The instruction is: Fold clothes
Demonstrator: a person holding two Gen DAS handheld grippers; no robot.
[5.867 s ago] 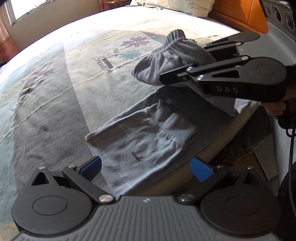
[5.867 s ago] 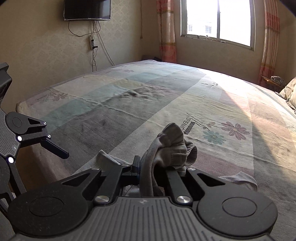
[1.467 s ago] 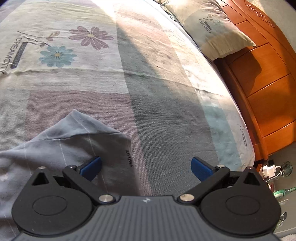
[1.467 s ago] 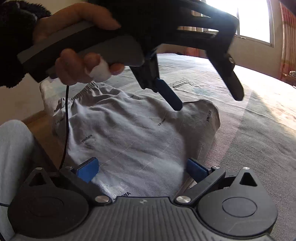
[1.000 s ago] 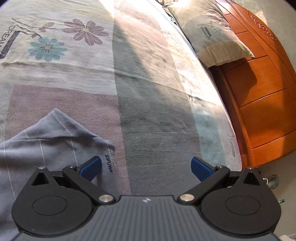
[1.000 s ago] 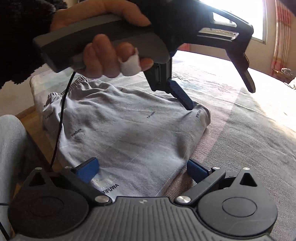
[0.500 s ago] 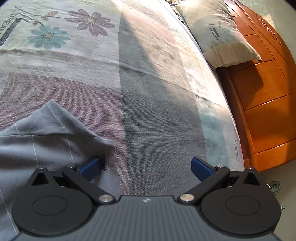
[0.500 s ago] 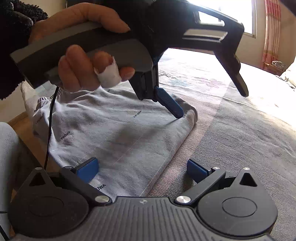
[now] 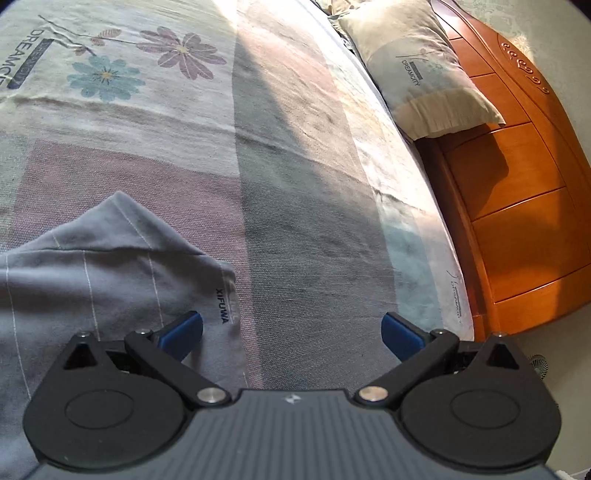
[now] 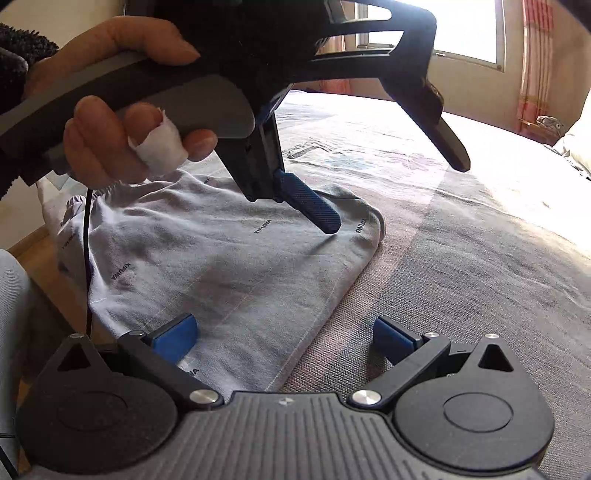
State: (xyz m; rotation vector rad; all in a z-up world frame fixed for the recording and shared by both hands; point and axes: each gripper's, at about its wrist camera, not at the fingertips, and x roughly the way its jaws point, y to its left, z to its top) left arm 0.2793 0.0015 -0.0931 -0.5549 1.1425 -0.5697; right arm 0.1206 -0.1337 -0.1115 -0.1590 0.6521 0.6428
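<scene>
A grey garment [image 10: 221, 266] printed with "XIFUWA" lies folded flat at the near edge of the bed. My left gripper [image 10: 397, 197], held by a hand [image 10: 110, 147], is open. One of its blue fingertips [image 10: 314, 210] presses on the cloth near its far corner, and the other finger hangs over the bare sheet. In the left wrist view the garment's corner [image 9: 110, 266] lies under the left pad of the left gripper [image 9: 291, 328]. My right gripper [image 10: 282, 336] is open, low over the garment's near right edge, holding nothing.
The patterned bed sheet [image 9: 295, 184] stretches ahead and to the right. A pillow [image 9: 417, 81] leans against the orange wooden headboard [image 9: 517, 192]. A window [image 10: 461, 33] and curtain [image 10: 532, 55] lie beyond the bed. A grey-clad leg [image 10: 14, 314] is at the left.
Earlier my right gripper held up a bunched part of the garment; it has let go and the cloth lies folded flat. In the last second both grippers stayed open and barely shifted.
</scene>
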